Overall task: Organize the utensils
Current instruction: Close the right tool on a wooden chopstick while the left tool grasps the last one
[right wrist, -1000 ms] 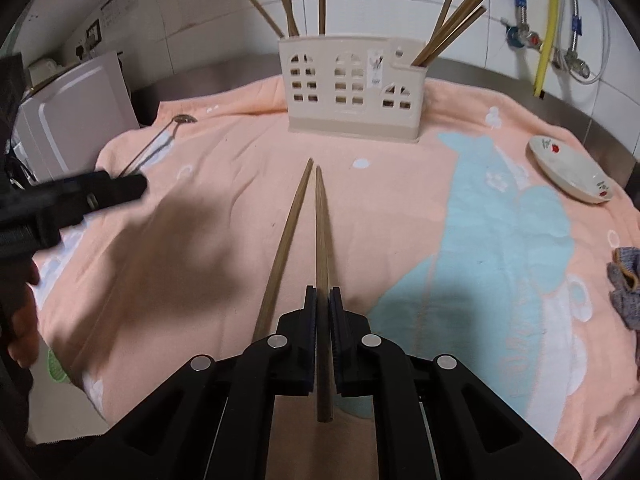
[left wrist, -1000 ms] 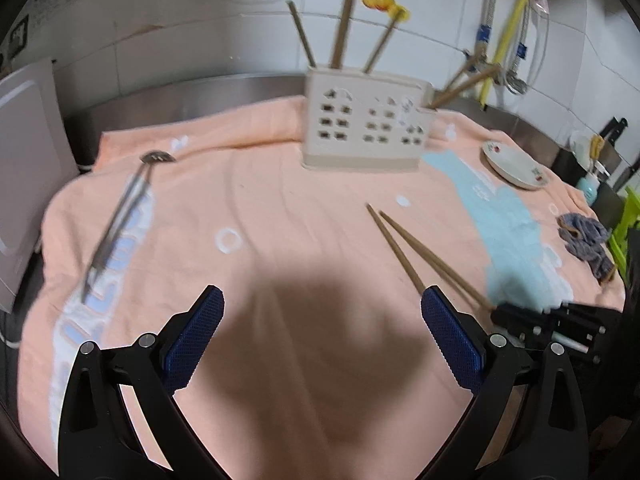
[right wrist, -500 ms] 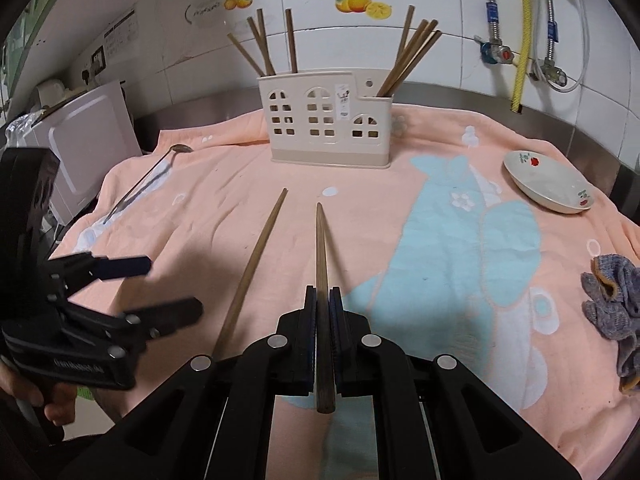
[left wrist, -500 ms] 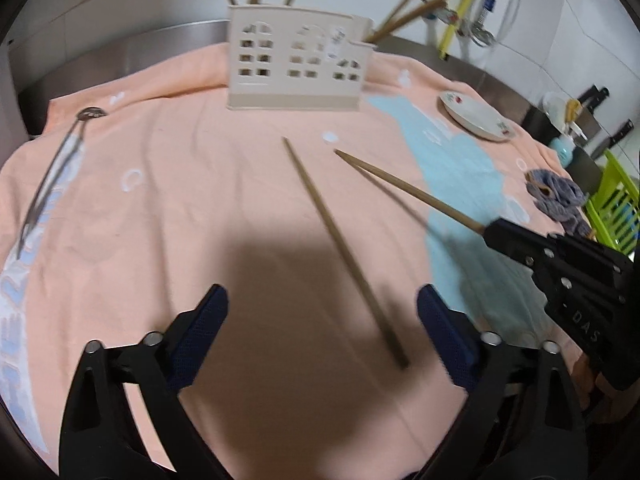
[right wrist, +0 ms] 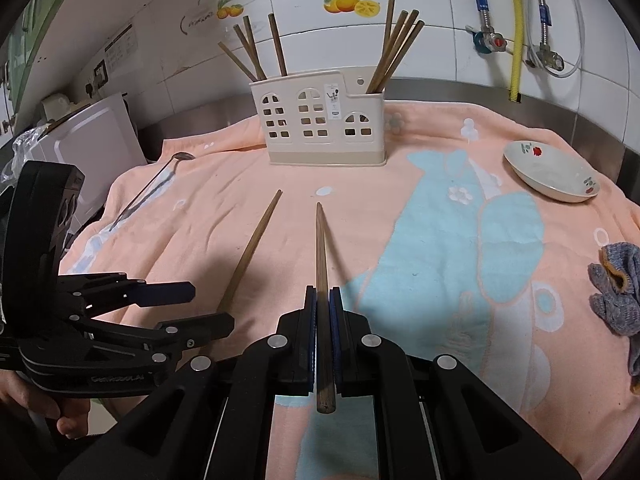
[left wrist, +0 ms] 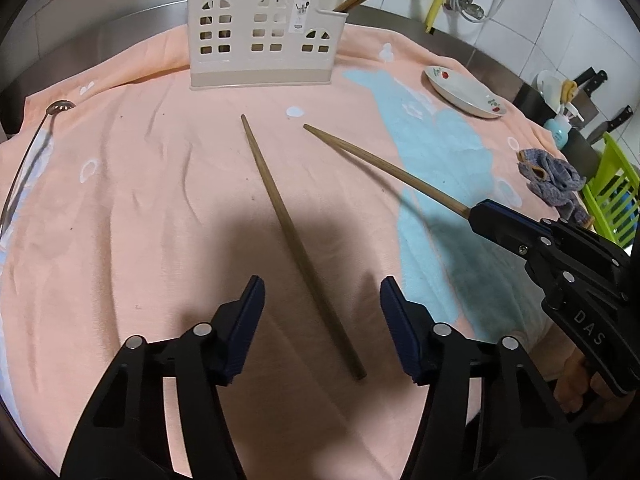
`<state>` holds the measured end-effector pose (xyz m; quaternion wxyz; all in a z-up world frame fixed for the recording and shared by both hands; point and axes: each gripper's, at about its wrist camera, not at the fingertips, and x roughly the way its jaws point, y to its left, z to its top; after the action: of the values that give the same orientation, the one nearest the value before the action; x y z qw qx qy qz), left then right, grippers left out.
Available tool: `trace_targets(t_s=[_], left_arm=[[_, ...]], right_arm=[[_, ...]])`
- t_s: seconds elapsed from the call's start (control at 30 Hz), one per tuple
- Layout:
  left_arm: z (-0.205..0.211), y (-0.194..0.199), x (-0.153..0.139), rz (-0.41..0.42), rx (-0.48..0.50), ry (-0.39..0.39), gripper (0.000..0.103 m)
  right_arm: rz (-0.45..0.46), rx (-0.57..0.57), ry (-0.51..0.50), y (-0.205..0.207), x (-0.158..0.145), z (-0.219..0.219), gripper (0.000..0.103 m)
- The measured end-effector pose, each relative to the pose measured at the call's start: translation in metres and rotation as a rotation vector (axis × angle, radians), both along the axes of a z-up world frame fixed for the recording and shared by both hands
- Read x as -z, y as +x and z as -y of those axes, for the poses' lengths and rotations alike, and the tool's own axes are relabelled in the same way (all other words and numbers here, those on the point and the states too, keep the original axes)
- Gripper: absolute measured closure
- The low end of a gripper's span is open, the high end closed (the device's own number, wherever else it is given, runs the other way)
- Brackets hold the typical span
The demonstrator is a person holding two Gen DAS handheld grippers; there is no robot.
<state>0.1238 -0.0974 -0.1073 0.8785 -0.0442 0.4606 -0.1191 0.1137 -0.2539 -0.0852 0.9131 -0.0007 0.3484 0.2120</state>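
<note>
Change since earlier: left tongs point(left wrist: 320, 324) brought forward and lower over the loose chopstick point(left wrist: 296, 240); jaws just been closing, pads now astride its near end without touching it.
Left tongs: half open, blue pads point(left wrist: 250, 324) either side of the loose chopstick, nothing gripped; seen also at lower left of the right wrist view point(right wrist: 200, 308), a hand point(right wrist: 60, 408) on the handle.
Right tongs: clamped tight point(right wrist: 323, 332) on the held chopstick point(right wrist: 320, 256), which runs between the pads, butt end sticking back toward the camera, tip pointing up the frame and raised off the cloth; in the left wrist view at right edge point(left wrist: 480, 216).
Loose chopstick: flat on the towel point(left wrist: 140, 200), mid-frame, slanting from upper left to lower right in the left wrist view; just left of the held one in the right wrist view point(right wrist: 252, 248).
Utensil holder: cream, windowed point(right wrist: 320, 120), upper centre, upright on the towel; chopsticks standing in its left and right compartments point(right wrist: 396, 48).
Towel: peach with pale blue pattern, covering the surface.
Long spoon: far left of the towel point(left wrist: 28, 152), lying flat.
Dish: small, white with red marks point(right wrist: 552, 176), right side, well apart from the holder.
Grey cloth: crumpled at right edge point(right wrist: 616, 288).
</note>
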Motion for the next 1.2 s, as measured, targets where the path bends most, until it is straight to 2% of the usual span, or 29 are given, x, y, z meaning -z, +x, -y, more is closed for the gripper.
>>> trace_targets(t_s=[0.2,0.67,0.9,1.2], left_arm=[[0.007,0.004,0.003,-0.023,0.009,0.006,0.062],[0.008,0.008,0.008,-0.04,-0.009,0.039,0.068],[0.006,0.009,0.009,-0.034,-0.022,0.086,0.083],[0.003,0.008,0.009,-0.037,-0.024,0.081,0.083]], right_arm=[[-0.003,-0.002,0.016,0.001,0.002,0.006,0.097],[-0.003,-0.002,0.029,0.001,0.002,0.011,0.097],[-0.002,-0.002,0.031,0.0,0.001,0.011,0.096],[0.0,-0.006,0.034,0.0,0.001,0.01,0.096]])
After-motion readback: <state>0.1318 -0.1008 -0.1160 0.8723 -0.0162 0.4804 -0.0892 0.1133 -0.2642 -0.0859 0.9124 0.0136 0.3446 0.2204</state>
